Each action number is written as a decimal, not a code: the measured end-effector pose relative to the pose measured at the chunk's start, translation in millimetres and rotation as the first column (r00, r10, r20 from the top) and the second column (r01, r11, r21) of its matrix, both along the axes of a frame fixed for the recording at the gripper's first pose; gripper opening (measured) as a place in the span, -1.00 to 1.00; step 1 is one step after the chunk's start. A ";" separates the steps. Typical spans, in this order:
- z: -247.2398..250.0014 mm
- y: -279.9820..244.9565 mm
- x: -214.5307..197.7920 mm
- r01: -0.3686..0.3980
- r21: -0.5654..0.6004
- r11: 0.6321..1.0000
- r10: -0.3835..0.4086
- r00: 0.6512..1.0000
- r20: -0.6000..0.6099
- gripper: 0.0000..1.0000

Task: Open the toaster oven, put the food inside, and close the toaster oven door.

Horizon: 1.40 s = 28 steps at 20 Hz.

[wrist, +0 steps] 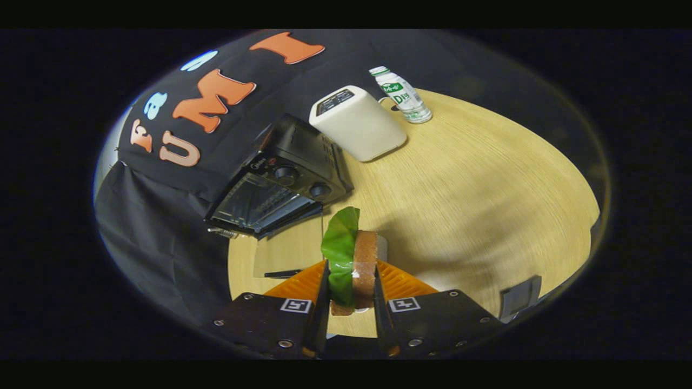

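Observation:
My gripper [351, 281] is shut on a sandwich [354, 259] made of a green lettuce leaf and a brown bread slice, held on edge between both fingers above the wooden table [476, 200]. Beyond the fingers and a little to the left stands the black toaster oven [281, 183] with two knobs. Its glass door [254, 205] hangs open, tilted down toward the table. The view is tilted, so the oven looks slanted.
A white two-slot toaster [357, 121] stands just behind the oven. A small white bottle with a green label [401, 94] is beyond it near the table's far edge. A thin black item [284, 274] lies on the table left of the fingers.

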<state>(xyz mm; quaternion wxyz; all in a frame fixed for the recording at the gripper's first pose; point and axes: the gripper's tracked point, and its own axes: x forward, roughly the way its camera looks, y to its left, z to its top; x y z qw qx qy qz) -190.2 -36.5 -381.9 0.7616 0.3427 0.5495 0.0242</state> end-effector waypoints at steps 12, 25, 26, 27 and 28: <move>48.7 64.1 66.7 0.025 0.135 0.991 -0.045 0.987 0.153 -0.26; 14.0 165.9 124.0 0.155 0.221 0.963 -0.189 0.972 0.140 -0.25; 8.3 173.5 125.7 0.163 0.217 0.962 -0.194 0.972 0.129 -0.25; 2.9 180.9 128.6 0.170 0.214 0.962 -0.199 0.972 0.123 -0.25; -0.5 186.5 133.2 0.181 0.213 0.960 -0.210 0.970 0.122 -0.25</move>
